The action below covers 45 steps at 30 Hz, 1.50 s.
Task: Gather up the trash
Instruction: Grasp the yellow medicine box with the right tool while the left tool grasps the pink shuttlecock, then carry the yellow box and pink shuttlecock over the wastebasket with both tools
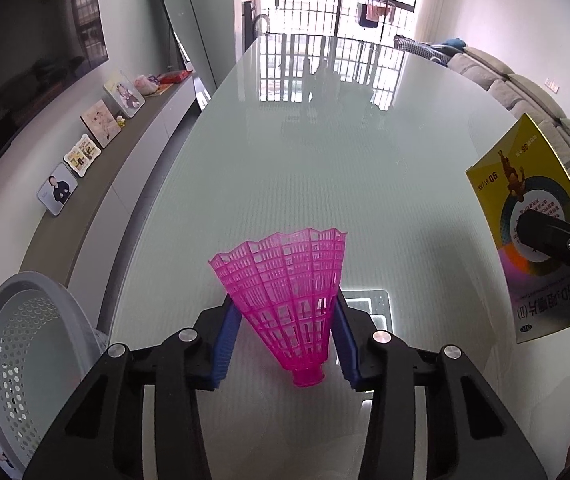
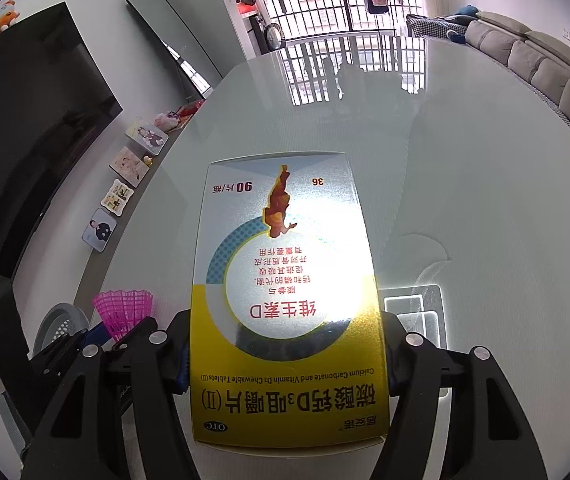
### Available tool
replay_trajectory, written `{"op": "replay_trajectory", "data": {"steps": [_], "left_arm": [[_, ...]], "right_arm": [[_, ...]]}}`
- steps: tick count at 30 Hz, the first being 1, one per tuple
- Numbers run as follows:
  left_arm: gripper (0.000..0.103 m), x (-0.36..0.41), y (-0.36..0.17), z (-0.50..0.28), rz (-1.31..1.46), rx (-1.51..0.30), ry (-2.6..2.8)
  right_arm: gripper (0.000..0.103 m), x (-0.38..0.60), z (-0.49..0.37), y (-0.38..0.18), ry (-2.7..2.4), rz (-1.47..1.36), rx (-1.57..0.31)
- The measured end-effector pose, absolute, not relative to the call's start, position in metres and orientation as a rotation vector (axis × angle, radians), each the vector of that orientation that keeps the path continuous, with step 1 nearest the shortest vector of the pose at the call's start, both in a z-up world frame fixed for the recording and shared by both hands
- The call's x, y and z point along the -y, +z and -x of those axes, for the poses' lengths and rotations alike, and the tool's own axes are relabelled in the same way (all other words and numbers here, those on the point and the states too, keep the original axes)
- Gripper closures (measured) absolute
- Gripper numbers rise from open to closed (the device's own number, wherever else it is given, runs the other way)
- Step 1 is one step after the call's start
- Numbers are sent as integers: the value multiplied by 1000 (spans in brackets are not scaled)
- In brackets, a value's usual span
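Shuttlecock (image 1: 289, 300) skirt up, tilted; box (image 2: 285, 300) lengthwise forward.

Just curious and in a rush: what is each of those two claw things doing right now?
Left gripper: fingers closed on the pink shuttlecock.
Right gripper: fingers closed on the yellow tablet box.

Black tongs (image 1: 285, 344), blue pads (image 1: 227, 340), silver screws.

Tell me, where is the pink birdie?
The pink shuttlecock sits between the left tongs, skirt up, above the glass table, with the gray basket on its left.
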<state>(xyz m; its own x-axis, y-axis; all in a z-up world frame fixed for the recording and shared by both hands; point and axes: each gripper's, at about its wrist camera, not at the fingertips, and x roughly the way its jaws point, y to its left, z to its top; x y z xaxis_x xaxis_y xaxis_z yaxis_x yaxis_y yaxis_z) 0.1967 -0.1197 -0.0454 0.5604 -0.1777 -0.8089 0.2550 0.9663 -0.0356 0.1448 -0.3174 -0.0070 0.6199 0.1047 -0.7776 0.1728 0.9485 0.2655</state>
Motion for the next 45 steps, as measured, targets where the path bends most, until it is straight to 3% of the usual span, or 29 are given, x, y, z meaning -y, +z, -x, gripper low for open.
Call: {"op": "replay_trajectory", "data": {"steps": [15, 30, 35, 38, 45], "left_arm": [[61, -8, 4, -122, -41, -814, -77], [57, -162, -28, -95, 21, -871, 140], [52, -176, -38, -99, 34, -884, 151], [41, -179, -40, -99, 37, -885, 151], [29, -184, -41, -99, 58, -882, 178]], "right_arm": [[40, 185, -123, 5, 195, -177, -900], [39, -6, -126, -18, 469, -2, -962], [39, -20, -138, -31, 473, 14, -979], [39, -19, -143, -36, 471, 7, -982], [34, -13, -147, -36, 471, -22, -964]]}}
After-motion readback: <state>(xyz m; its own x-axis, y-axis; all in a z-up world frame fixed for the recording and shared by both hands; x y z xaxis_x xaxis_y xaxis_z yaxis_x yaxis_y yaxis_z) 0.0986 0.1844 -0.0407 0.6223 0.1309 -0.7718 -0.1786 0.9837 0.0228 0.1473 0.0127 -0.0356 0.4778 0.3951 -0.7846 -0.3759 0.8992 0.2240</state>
